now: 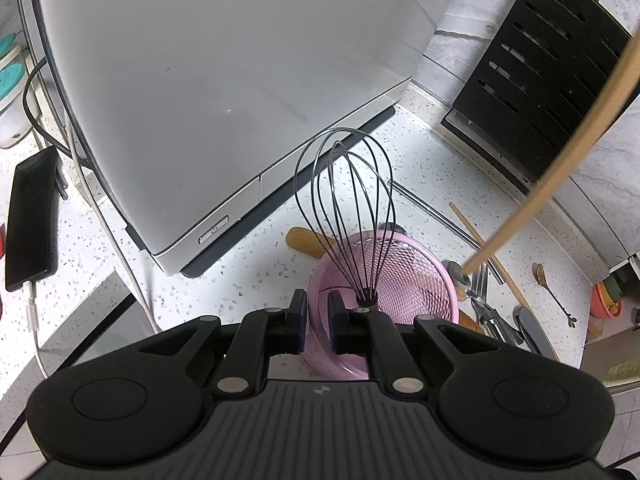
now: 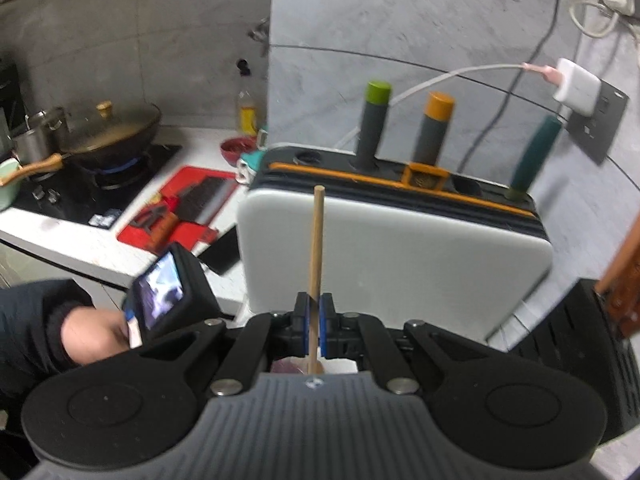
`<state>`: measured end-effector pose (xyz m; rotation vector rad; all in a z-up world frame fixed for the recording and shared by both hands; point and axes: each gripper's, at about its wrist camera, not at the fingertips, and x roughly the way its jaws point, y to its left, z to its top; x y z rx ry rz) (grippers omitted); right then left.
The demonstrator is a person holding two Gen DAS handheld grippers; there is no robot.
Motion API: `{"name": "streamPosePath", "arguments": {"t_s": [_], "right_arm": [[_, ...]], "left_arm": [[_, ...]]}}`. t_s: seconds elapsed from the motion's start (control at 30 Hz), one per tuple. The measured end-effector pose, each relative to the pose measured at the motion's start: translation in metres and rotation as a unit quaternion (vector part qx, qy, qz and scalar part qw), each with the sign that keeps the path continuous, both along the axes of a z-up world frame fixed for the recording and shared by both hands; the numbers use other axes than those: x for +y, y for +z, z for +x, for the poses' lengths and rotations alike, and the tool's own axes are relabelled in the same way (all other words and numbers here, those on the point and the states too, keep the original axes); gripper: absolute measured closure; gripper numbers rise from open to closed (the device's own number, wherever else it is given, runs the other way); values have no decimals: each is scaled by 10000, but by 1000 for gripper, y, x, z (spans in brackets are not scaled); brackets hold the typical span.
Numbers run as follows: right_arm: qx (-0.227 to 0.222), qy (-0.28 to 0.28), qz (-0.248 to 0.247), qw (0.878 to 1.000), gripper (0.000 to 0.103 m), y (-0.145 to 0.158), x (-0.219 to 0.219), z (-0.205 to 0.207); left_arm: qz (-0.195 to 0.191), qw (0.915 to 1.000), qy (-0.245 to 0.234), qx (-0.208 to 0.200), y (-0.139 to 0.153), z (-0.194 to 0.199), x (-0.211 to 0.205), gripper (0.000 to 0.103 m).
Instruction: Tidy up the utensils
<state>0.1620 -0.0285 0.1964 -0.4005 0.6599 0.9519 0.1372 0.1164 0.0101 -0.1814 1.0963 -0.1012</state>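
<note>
My left gripper (image 1: pixel 317 316) is shut on the rim of a pink mesh utensil holder (image 1: pixel 404 280) on the speckled counter. A wire whisk (image 1: pixel 346 208) stands upright in it. My right gripper (image 2: pixel 314 322) is shut on a wooden chopstick (image 2: pixel 316 248) that points up. In the left wrist view the same chopstick (image 1: pixel 560 168) slants down from the upper right, its tip just right of the holder. Loose utensils lie to the right: metal tongs (image 1: pixel 492 316), a chopstick (image 1: pixel 488 252), a small spoon (image 1: pixel 550 288). A wooden handle (image 1: pixel 306 240) lies behind the holder.
A large white appliance (image 1: pixel 200 100) stands behind the holder. A black slotted knife block (image 1: pixel 540 80) leans at the right. A phone (image 1: pixel 34 216) with cables lies at the left. In the right wrist view a stove with a wok (image 2: pixel 112 136) is at the far left.
</note>
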Motion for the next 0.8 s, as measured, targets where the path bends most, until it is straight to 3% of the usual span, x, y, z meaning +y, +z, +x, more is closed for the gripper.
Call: {"name": "streamPosePath", "arguments": {"t_s": [0.2,0.63,0.8], "right_arm": [[167,63,132,9998,102,-16,15,7],[607,-359,139,9974,102,-80,16,33],[735,-470,261,9958,102,-92,14,39]], "left_arm": [[-36,10000,-15,-5,0,0,2,93],[-17,10000,-25,-17,0,-1,1,93],[10,10000,-30,-22,0,-1,0,93]]}}
